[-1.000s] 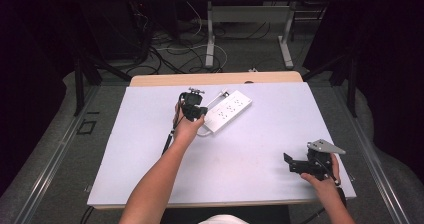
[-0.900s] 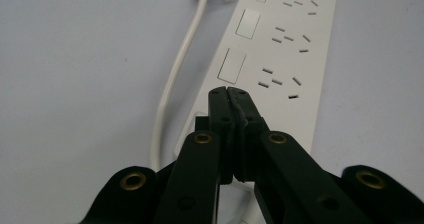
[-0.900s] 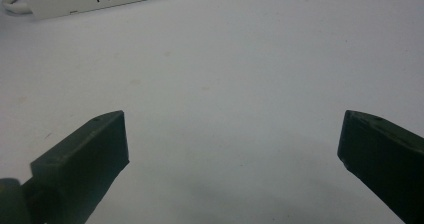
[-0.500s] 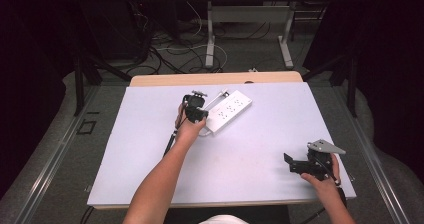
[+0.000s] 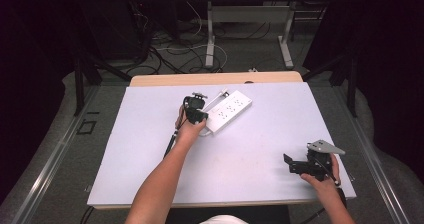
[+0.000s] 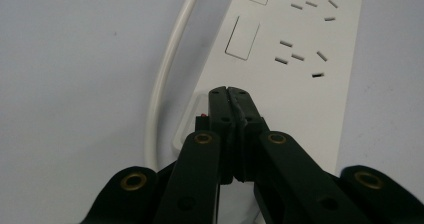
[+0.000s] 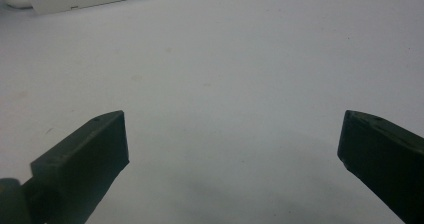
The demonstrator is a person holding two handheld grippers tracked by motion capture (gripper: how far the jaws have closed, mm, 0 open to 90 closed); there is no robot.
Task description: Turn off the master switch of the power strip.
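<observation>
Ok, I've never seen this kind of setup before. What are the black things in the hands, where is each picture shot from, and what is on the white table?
A person sits at a white table, holding a hand-operated gripper in each hand. One picture looks down from above; each of the others comes from a camera riding on one gripper.

On the table lies a white power strip with its white cord.

The left gripper has its fingers shut together, tips at the near end of the strip by a small switch with a red mark; whether they press it is unclear. The right gripper rests open near the table's right front, holding nothing.
</observation>
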